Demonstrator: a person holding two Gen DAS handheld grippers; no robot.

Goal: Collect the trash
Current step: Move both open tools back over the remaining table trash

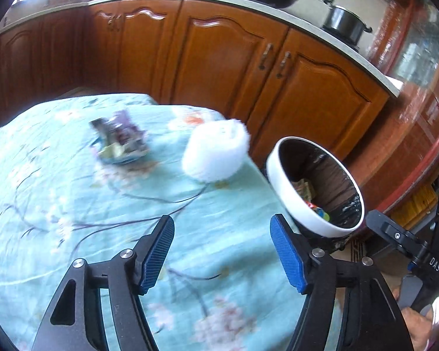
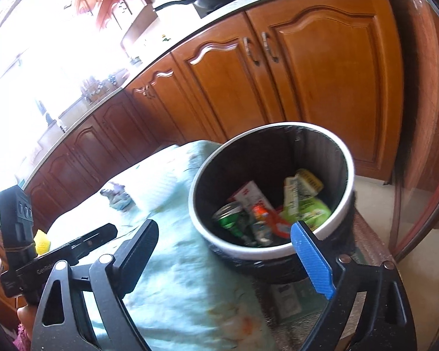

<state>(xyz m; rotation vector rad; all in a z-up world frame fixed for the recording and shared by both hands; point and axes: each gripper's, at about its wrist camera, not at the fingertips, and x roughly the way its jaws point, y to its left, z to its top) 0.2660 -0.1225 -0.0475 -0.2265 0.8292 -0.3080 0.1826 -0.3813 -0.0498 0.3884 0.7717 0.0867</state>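
A table under a pale turquoise floral cloth [image 1: 73, 204] fills the near scene, wooden cabinets beyond. At its right edge stands the round white-rimmed, black-lined bin [image 2: 345, 201], already holding packets and a can. Left on the cloth lies a crumpled purple wrapper [image 1: 118, 140], beside a white paper roll [image 1: 216, 152]. Both the left gripper [image 1: 222, 251] and right gripper [image 2: 228, 260] gape empty. Best reach left for the wrapper, skirting the roll; the cloth between is open.

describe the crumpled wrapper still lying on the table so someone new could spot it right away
Start at the table with the pale blue floral cloth, in front of the wooden cabinets. Toward its far side lies the crumpled wrapper, left of the white roll. It is flat, creased and purplish; the roll is plain white and round.
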